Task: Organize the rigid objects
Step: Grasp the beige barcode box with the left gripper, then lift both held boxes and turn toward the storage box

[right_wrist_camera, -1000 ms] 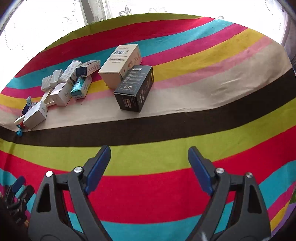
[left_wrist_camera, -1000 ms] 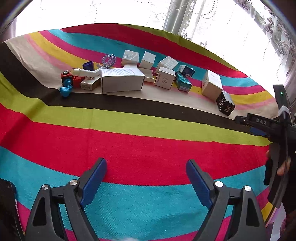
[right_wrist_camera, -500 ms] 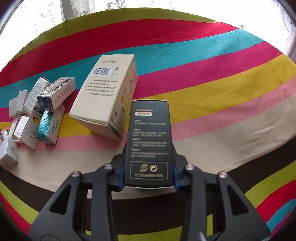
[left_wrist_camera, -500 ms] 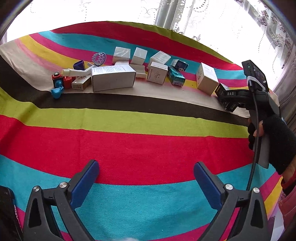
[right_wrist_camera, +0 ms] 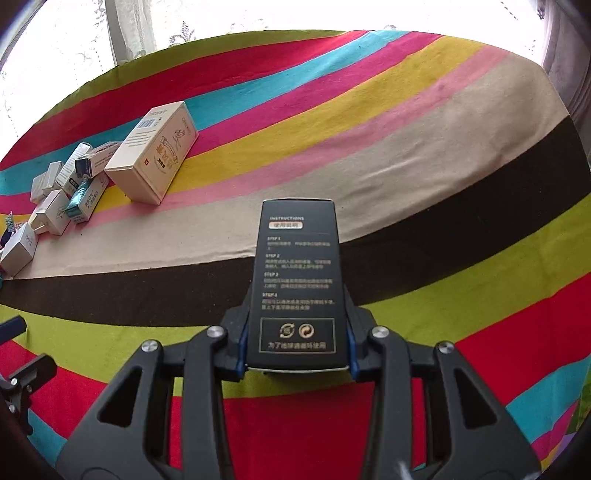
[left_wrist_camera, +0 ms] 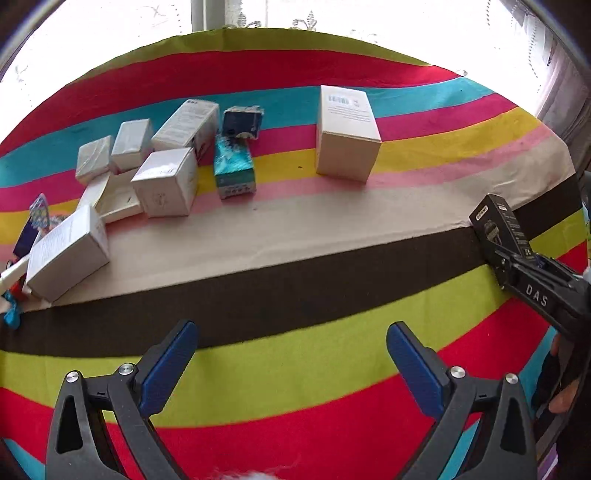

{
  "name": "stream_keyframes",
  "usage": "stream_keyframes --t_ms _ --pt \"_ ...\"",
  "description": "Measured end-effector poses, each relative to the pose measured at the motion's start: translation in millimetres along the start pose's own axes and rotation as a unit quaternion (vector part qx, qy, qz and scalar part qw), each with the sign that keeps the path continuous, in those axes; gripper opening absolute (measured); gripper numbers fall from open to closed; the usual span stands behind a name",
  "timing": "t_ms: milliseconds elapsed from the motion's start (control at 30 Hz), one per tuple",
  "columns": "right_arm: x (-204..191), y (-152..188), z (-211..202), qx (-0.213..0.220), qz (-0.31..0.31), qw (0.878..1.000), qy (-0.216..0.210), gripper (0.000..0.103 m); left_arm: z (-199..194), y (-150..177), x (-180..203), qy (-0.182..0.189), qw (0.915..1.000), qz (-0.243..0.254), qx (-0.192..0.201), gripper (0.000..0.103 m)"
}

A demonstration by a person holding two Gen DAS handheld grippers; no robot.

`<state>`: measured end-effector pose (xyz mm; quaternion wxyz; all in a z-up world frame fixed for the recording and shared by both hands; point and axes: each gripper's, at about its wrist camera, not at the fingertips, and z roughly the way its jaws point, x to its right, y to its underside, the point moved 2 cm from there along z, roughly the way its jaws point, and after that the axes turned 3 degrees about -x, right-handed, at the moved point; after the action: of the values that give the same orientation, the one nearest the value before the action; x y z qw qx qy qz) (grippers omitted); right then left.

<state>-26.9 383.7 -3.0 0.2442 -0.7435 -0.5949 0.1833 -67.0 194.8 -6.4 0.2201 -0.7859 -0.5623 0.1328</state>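
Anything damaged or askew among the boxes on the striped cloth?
Yes. The dark blue box behind the teal box has a torn, ragged top edge. The white boxes lie jumbled at mixed angles.

This looks like a room in a home, set up by a window: white lace curtains [left_wrist_camera: 314, 14] with a flower pattern hang along the far edge, with bright daylight coming through them. The surface is spread with a striped cloth [left_wrist_camera: 295, 288] in red, lime, brown, beige, pink, yellow and turquoise bands, of the household kind. On it lies a loose clutter of small retail cartons [left_wrist_camera: 166, 162], some white, one teal, such as medicine or cosmetics packs.
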Motion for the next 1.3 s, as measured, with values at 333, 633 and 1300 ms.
stream_keyframes --t_ms 333,633,1300 --pt "4 1 -4 0.0 -0.003 1.0 0.0 0.043 80 -133 50 -0.04 0.999 0.008 0.018 0.1" --pt "10 0 -2 0.001 0.009 1.0 -0.017 0.044 15 -55 30 -0.01 0.9975 0.035 0.061 0.052" --pt "2 -2 0 0.001 -0.005 1.0 -0.006 0.043 -75 108 -122 -0.077 0.9908 -0.103 0.043 0.065"
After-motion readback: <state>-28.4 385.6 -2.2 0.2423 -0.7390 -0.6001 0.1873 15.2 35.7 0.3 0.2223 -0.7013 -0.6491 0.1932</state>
